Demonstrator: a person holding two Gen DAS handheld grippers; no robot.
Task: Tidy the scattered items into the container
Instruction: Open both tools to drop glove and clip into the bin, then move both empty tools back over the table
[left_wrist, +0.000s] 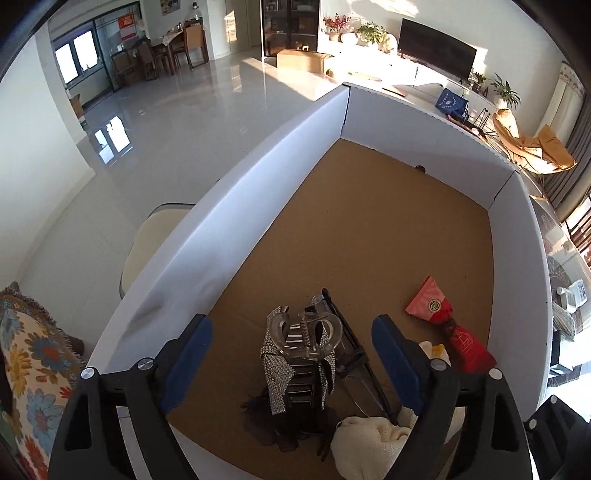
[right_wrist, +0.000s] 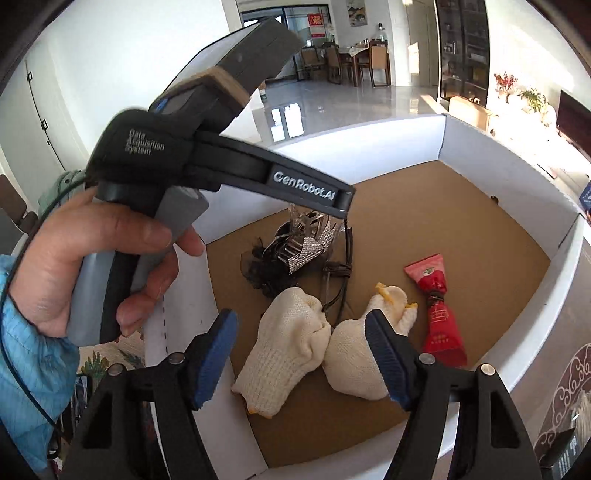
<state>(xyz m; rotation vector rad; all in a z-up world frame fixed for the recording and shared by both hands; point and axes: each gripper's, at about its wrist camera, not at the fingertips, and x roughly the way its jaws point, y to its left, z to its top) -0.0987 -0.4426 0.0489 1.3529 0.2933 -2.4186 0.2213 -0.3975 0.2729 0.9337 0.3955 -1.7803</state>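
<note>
A white-walled box (left_wrist: 236, 221) with a brown cardboard floor holds the items. A clear hair claw clip (left_wrist: 304, 334) rests on a pile of rhinestone and dark hair accessories (left_wrist: 295, 391), right between the open fingers of my left gripper (left_wrist: 291, 354), which holds nothing. A red tube (left_wrist: 448, 325) lies to the right. In the right wrist view my right gripper (right_wrist: 301, 350) is open and empty above two cream knit gloves (right_wrist: 291, 347). The red tube (right_wrist: 437, 306), the accessory pile (right_wrist: 295, 247) and the box wall (right_wrist: 498, 147) show there, with the left gripper's body over the pile.
A floral cloth (left_wrist: 33, 369) lies left of the box and a cream chair seat (left_wrist: 147, 236) stands beyond the left wall. The hand-held left gripper body (right_wrist: 207, 158) fills the upper left of the right wrist view. A TV (left_wrist: 436, 51) stands far behind.
</note>
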